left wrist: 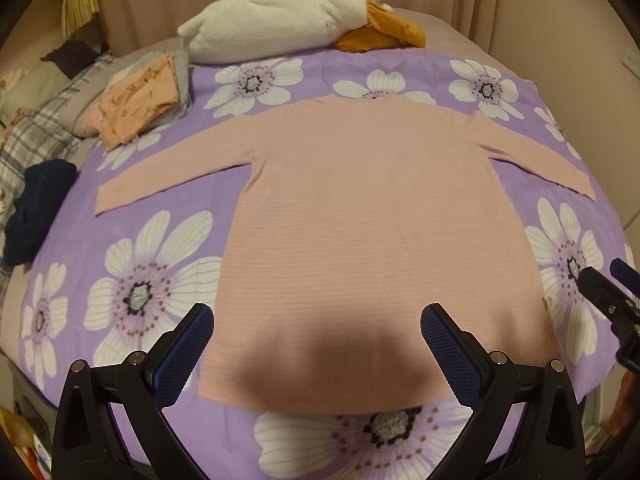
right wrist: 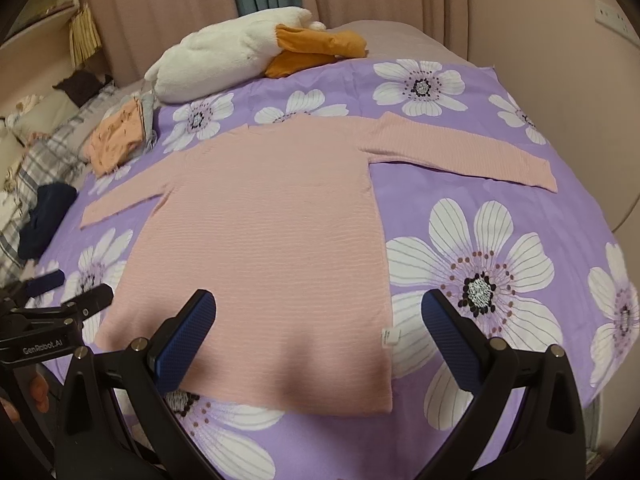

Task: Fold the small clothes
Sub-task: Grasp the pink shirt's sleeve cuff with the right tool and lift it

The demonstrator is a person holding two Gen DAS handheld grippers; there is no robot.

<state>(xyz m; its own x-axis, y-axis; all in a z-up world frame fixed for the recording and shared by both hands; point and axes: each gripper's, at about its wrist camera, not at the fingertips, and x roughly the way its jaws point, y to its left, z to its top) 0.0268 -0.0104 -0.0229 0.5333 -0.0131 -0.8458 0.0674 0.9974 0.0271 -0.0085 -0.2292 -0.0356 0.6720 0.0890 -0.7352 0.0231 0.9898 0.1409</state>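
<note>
Sweater [left wrist: 372, 216] in pink lay flat and face-down, as best the fisheye let you judge, on the purple flowered sheet [left wrist: 156, 264], both sleeves spread wide and no fold made in it. Your left gripper [left wrist: 316, 354] hung over the hem with fingers apart and empty; your right gripper [right wrist: 318, 340] hovered near the lower right corner, likewise spread and holding nothing. Folded pieces [left wrist: 140, 100] sat stacked at the far left, so some work looked finished, but this garment remained entirely to do.
</note>
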